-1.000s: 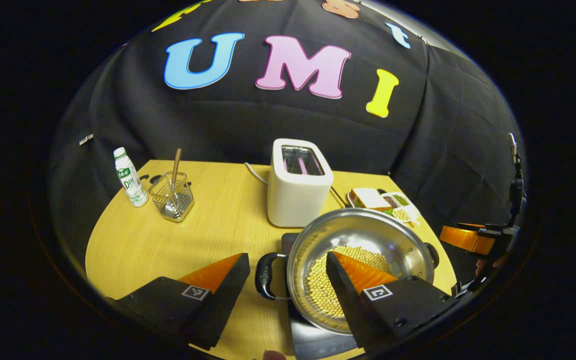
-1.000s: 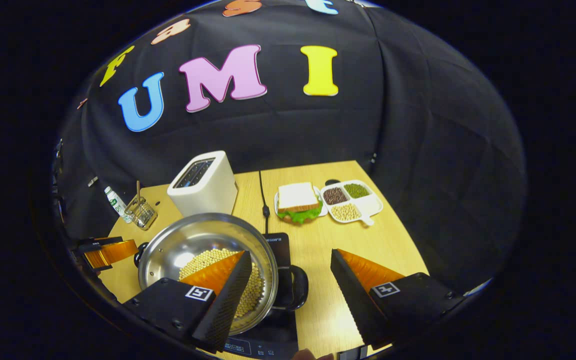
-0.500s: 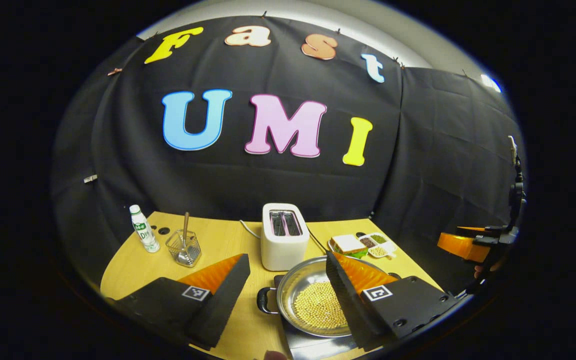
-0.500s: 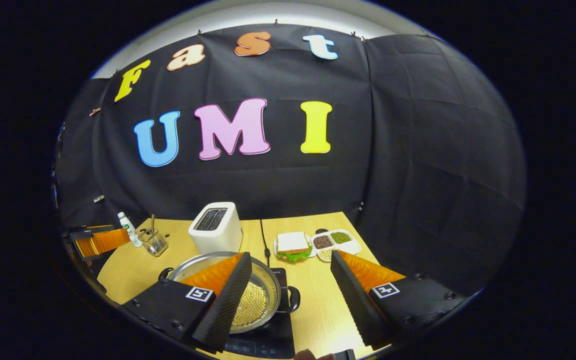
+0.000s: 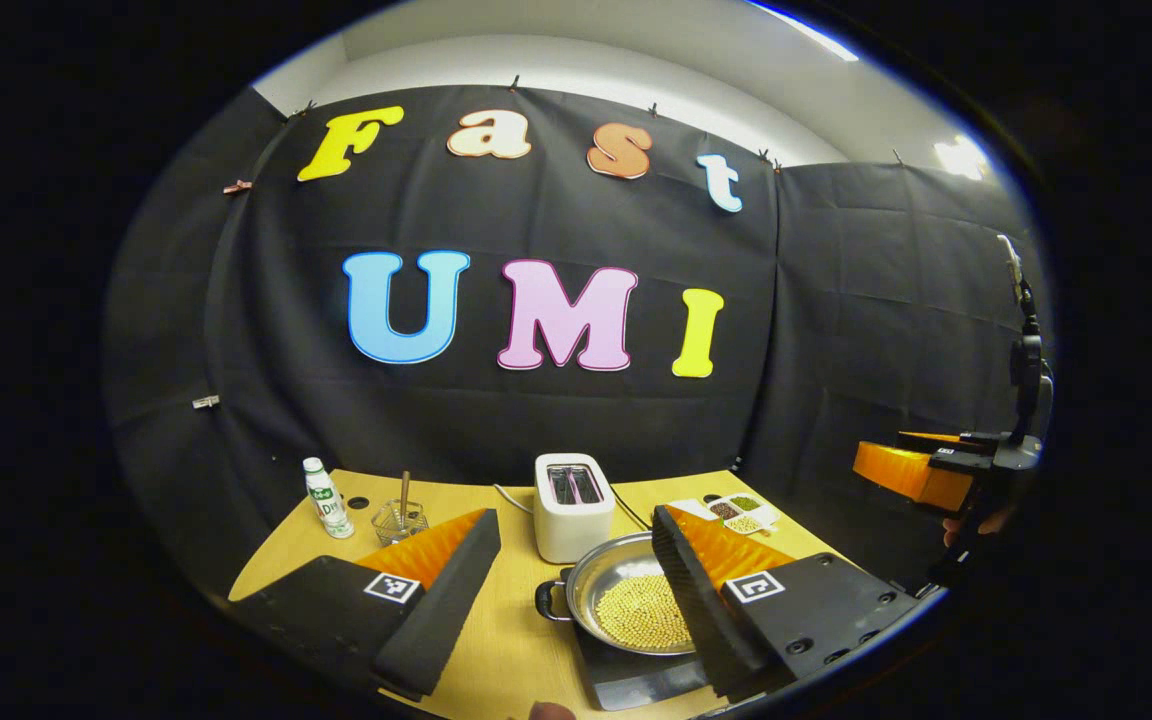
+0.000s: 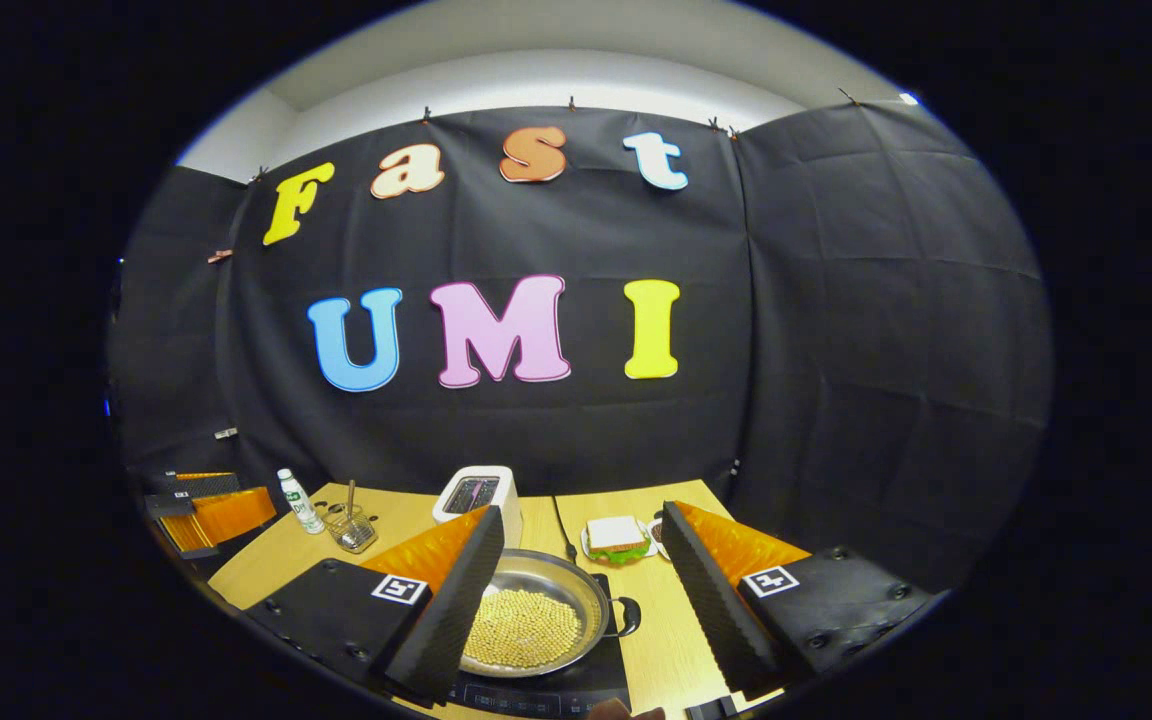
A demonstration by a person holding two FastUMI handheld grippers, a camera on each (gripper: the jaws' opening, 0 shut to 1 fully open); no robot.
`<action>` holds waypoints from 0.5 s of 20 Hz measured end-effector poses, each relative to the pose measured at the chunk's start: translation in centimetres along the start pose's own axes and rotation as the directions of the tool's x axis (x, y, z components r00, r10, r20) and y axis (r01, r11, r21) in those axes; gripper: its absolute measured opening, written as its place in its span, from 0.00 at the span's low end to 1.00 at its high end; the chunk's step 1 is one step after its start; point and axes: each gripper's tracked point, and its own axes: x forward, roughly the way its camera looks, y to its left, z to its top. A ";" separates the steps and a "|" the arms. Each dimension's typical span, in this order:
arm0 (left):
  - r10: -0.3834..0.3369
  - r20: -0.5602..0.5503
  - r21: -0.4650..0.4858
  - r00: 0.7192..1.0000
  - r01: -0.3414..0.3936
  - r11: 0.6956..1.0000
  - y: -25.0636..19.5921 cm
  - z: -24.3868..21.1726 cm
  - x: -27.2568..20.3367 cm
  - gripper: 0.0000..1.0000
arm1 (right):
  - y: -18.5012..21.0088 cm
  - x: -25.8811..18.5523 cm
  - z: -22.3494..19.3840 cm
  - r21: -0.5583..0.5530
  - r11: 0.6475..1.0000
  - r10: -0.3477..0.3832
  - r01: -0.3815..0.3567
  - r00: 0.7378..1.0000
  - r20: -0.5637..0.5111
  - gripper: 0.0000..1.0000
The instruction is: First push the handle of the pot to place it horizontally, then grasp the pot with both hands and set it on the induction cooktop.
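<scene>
Resting on the induction cooktop [image 6: 546,690] near the desk's front edge, the pot [image 6: 526,625] seems placed; both grippers, left gripper [image 5: 576,575] and right gripper [image 6: 581,580], are wide open, empty, needing only retreat.

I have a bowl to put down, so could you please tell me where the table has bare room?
Bare wood lies between the wire utensil basket and the white toaster, and right of the steel pot. Around the sandwich plate it is crowded.

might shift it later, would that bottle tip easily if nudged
The bottle stands upright, tall and narrow, so a push near its cap would probably topple it. It looks like light plastic, likely sliding on the smooth table. Once down, it would probably roll.
</scene>
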 end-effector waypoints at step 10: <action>0.043 0.028 0.014 0.999 -0.043 0.999 1.7 -0.2 -4.0 0.97 | 2.6 -3.0 1.9 -0.039 0.999 -0.001 0.005 0.995 0.096 0.99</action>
